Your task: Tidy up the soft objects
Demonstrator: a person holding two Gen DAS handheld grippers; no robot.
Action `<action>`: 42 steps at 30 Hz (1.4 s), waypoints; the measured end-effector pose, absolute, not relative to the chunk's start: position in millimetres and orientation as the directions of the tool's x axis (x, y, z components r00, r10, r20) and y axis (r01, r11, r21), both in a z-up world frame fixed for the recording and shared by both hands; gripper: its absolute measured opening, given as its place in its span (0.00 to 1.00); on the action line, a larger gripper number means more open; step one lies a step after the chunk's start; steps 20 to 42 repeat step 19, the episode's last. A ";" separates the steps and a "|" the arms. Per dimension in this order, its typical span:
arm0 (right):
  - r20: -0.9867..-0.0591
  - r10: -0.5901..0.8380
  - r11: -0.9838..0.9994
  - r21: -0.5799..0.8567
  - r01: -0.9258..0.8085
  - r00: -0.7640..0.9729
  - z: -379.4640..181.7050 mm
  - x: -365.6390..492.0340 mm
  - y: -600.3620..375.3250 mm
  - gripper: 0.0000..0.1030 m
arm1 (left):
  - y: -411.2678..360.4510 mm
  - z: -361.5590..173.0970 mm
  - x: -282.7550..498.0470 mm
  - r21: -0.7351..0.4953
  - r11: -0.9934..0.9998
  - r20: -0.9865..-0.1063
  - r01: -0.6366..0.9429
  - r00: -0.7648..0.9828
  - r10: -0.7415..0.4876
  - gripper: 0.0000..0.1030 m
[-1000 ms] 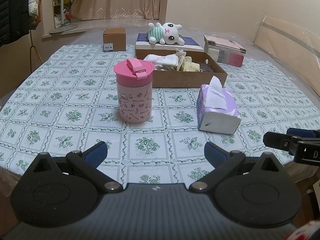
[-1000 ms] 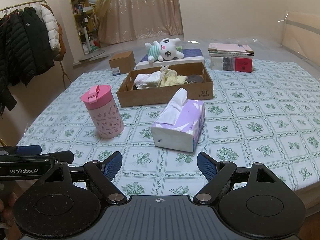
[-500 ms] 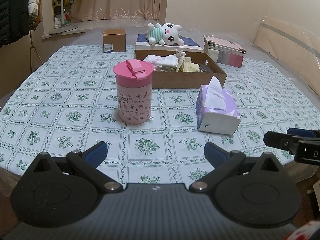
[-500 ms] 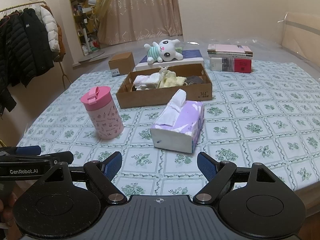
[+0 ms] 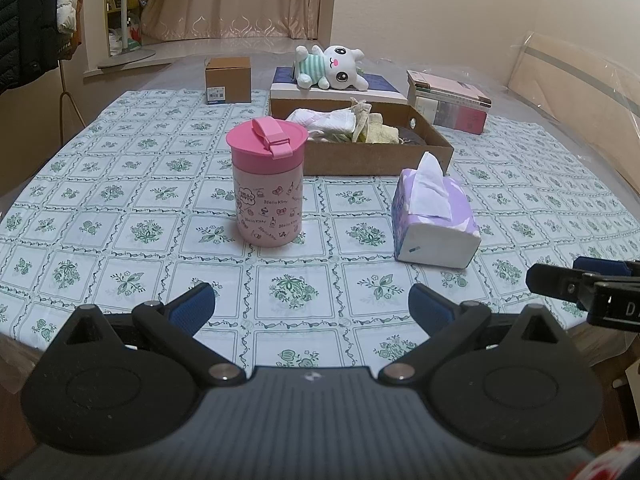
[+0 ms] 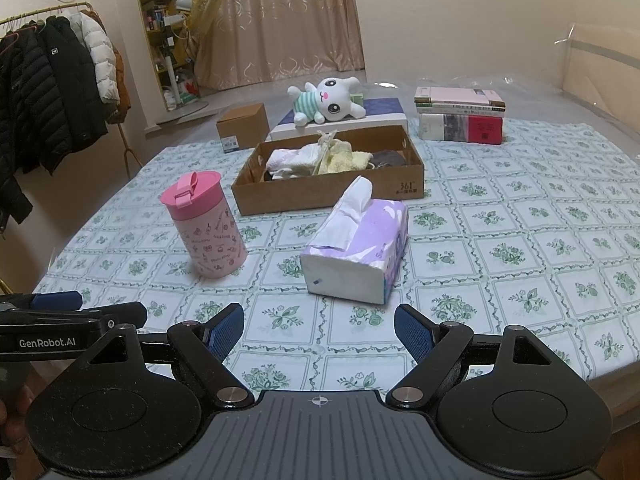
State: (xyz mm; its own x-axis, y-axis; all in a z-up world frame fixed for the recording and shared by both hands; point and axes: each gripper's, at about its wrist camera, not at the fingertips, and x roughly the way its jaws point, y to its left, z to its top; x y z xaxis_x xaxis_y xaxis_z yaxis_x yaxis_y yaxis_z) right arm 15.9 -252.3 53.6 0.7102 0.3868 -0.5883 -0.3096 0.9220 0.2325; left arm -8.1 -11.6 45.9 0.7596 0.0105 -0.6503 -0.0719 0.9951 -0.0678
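Nothing moved, pink cup (image 5: 267,188) (Hello Kitty), box (image 6: 328,176) "361°"

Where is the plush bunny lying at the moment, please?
In both views the plush bunny lies on a flat blue box, behind the cardboard tray.

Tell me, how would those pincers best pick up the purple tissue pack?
Probably from above, across the tissue pack's long soft sides, behind the tissue sticking up. The pack lies lengthwise away from the open right gripper, so its narrow width fits between the fingers, and squeezing the sides spares the loose tissue.
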 end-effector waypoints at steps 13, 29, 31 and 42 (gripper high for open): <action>-0.588 0.387 0.922 0.233 -0.310 0.710 53.7 15.7 -252.2 0.80 | -12.0 45.8 -7.6 -0.074 0.995 -0.651 -0.073 0.759 0.007 0.99; -0.589 0.389 0.921 0.234 -0.310 0.708 52.2 16.1 -252.9 0.80 | -10.0 45.6 -10.9 -0.101 0.992 -0.632 -0.073 0.775 -0.008 0.99; -0.589 0.389 0.921 0.234 -0.310 0.708 52.2 16.1 -252.9 0.80 | -10.0 45.6 -10.9 -0.101 0.992 -0.632 -0.073 0.775 -0.008 0.99; -0.589 0.389 0.921 0.234 -0.310 0.708 52.2 16.1 -252.9 0.80 | -10.0 45.6 -10.9 -0.101 0.992 -0.632 -0.073 0.775 -0.008 0.99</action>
